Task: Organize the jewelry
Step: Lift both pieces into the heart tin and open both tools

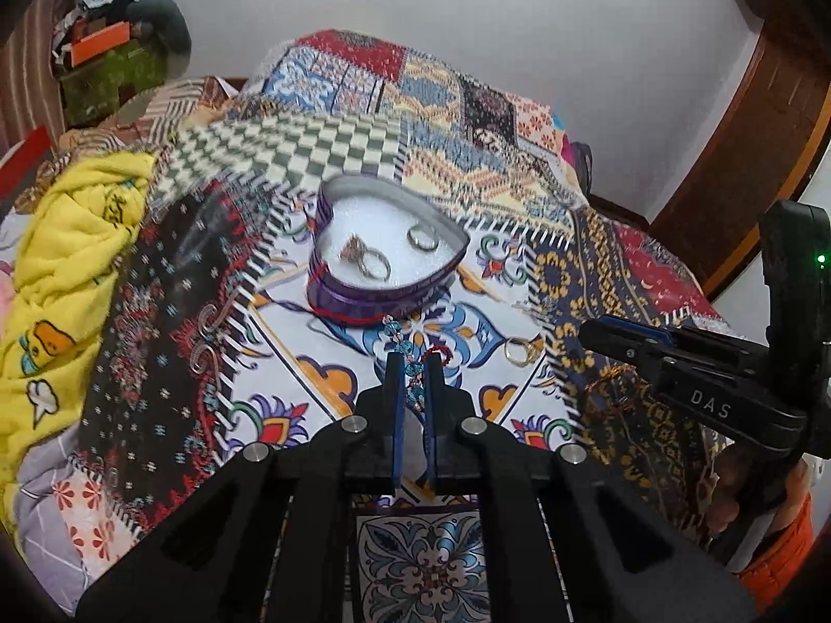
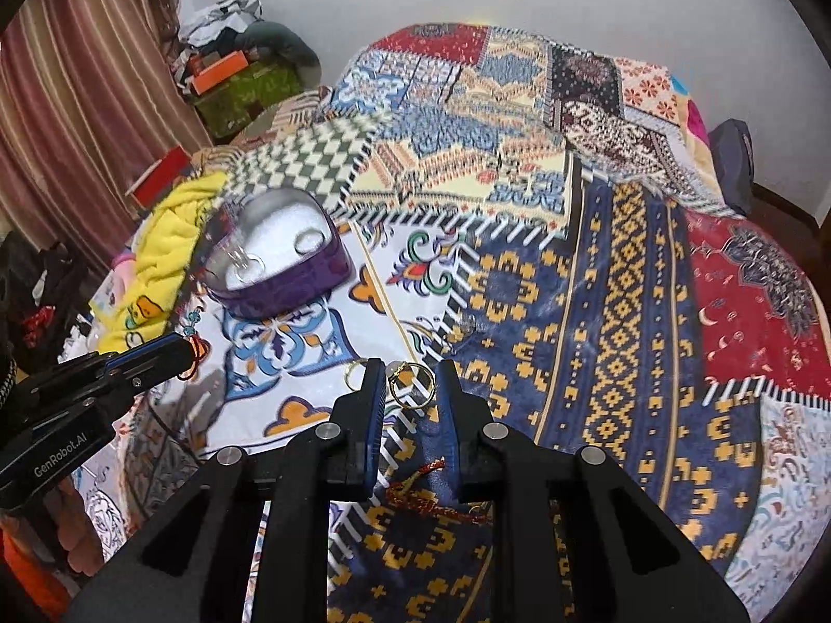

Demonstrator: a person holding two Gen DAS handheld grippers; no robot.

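Bed, patchwork quilt (image 2: 623, 280): purple heart-shaped tin (image 1: 374, 259) containing rings. Left gripper (image 1: 414, 363): fingers narrow, pinching a beaded bracelet (image 1: 410, 358). Right gripper (image 2: 411, 371): fingers parted around a gold ring (image 2: 410, 389).

The left gripper (image 1: 414, 363) is showing matte black arms, blue-lined fingers (image 1: 397, 405) and round silver screws. The right gripper (image 2: 410, 371) is wearing the same black and blue, "DAS" printed white on its side, a green light glowing. An orange sleeve (image 1: 779, 555) is covering the wrist behind it.
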